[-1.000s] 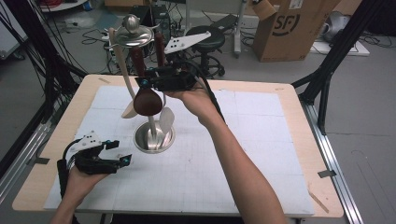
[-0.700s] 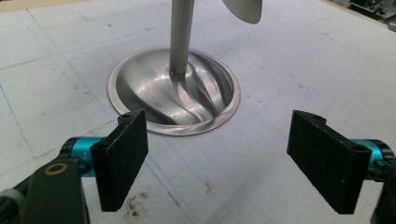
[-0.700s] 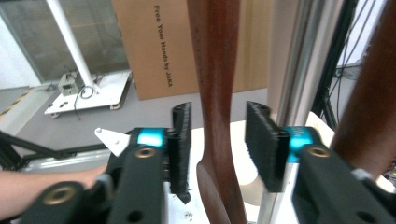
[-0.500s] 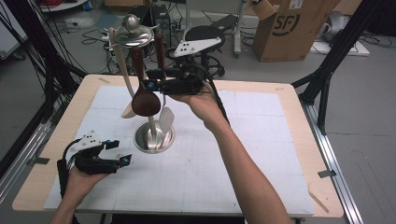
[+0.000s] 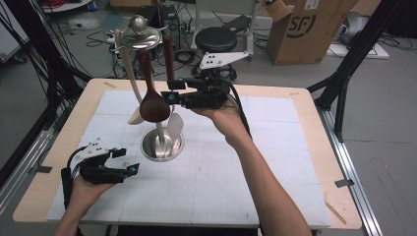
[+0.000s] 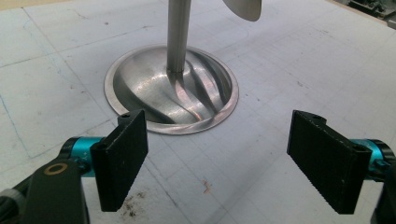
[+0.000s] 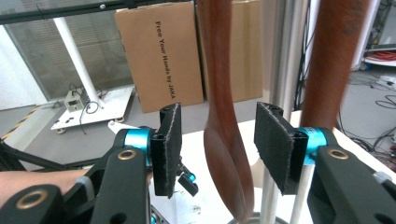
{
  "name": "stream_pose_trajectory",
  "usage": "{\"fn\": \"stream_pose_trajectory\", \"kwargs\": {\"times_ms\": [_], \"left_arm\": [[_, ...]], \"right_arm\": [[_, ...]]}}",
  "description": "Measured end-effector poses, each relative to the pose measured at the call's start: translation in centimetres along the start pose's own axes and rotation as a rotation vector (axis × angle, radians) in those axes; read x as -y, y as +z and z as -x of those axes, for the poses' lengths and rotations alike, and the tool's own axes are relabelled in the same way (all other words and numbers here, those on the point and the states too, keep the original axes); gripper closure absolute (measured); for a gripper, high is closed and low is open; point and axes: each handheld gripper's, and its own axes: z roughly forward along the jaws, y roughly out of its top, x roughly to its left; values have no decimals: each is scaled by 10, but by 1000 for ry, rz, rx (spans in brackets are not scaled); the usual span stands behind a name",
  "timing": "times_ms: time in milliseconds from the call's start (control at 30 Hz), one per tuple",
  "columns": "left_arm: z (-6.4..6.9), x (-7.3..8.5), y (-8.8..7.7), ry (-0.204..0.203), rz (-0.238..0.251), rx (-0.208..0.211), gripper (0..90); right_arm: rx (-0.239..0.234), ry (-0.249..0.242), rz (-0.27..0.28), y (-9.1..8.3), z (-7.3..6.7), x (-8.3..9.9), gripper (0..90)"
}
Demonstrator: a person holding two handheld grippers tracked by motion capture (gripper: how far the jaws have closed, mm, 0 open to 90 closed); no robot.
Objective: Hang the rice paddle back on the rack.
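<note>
Right gripper is up at the utensil stand now, jaws apart, one on either side of the dark wooden spoon that hangs from the rack's domed metal top. In the right gripper view the spoon's neck, just above the bowl, sits between the two black pads with a gap on both sides, so nothing is clamped yet. Beside it hangs a second dark wooden handle, and the stand's steel pole runs just behind. A pale wooden spatula hangs on the far side. Down on the white mat, the left gripper rests low near the stand's round steel base, its jaws wide apart and holding nothing. My read: this is a grab on the spoon, to lift it off its hook. It looks light and rigid, polished wood, so likely a bit slick under the pads. It hangs free, so it may swing when one pad touches first. The narrow neck is the sensible hold, thin enough for the jaws and close to the heavier bowl. Pinching the rounded bowl itself would risk it squirting out. The stand is tall on a small base, so a sideways tug could rock it.
</note>
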Motion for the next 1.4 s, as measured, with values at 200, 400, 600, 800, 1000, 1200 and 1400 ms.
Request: {"fn": "stream_pose_trajectory", "kwargs": {"times_ms": [200,400,600,800,1000,1200,1400], "left_arm": [[0,0,1,-4,0,1,210],[1,0,3,6,-13,8,210],[2,1,4,11,-26,6,207],[3,1,5,11,-31,8,202],[3,2,5,12,-30,8,201],[3,2,5,12,-30,9,199],[4,2,5,12,-31,8,198]], "right_arm": [[25,24,24,-14,3,13,493],[45,56,31,-28,8,29,475],[75,88,26,-40,12,46,461],[98,106,19,-47,14,61,446],[110,128,6,-53,15,75,437],[122,143,0,-58,15,85,423],[141,157,-6,-66,15,97,414]]}}
